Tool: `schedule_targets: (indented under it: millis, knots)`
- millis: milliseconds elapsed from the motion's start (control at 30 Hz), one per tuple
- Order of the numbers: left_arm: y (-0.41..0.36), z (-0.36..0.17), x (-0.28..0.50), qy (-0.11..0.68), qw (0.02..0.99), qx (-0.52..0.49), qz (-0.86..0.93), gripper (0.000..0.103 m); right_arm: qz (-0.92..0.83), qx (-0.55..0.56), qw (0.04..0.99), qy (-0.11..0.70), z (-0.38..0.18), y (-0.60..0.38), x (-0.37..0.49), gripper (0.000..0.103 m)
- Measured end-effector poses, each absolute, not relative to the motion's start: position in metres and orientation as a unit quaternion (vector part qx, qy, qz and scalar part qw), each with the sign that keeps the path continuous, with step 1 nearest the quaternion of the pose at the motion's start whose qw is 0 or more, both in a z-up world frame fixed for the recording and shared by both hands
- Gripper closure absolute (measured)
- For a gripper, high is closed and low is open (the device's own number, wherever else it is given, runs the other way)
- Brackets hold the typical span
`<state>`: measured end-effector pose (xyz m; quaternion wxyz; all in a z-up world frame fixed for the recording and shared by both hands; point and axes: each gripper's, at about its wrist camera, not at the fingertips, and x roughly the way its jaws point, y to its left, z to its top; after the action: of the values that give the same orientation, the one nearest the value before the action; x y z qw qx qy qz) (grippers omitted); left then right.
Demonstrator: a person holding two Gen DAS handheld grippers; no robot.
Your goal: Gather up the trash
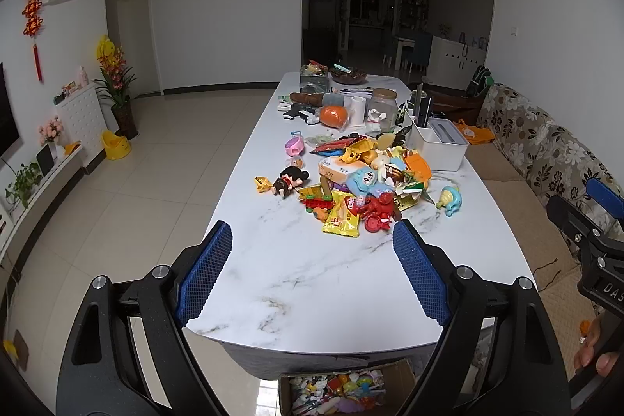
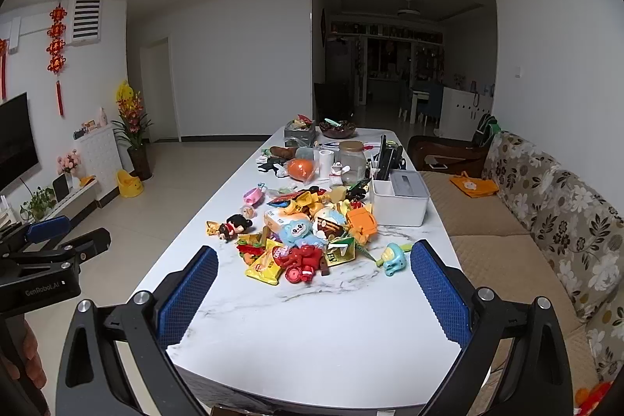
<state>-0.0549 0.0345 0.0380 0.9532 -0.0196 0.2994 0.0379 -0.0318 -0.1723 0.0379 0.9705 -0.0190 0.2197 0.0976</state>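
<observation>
Near the table's (image 1: 312,291) close end, you are holding both grippers (image 1: 312,240) (image 2: 312,268) wide open, empty; the yellow wrapper (image 1: 343,219) is lying at the pile's front edge, likely light, crinkly, slippery, so pinch its flat edge.

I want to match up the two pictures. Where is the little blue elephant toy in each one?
Left wrist view: the blue elephant toy lies right of center, at the right edge of the toy pile.
Right wrist view: the same toy sits just right of center, near the right claw's right finger.
Shared landmark: the white box stands behind it in both.
</observation>
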Motion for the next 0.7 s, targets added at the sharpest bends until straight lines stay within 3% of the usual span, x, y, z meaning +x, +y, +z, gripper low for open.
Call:
schedule_targets:
  millis: [700]
  knots:
    - [0.0351, 0.0328, -0.0618, 0.304, 0.952, -0.016, 0.039, 0.020, 0.098, -0.017, 0.970, 0.223, 0.0371, -0.1722, -0.0364, 0.005]
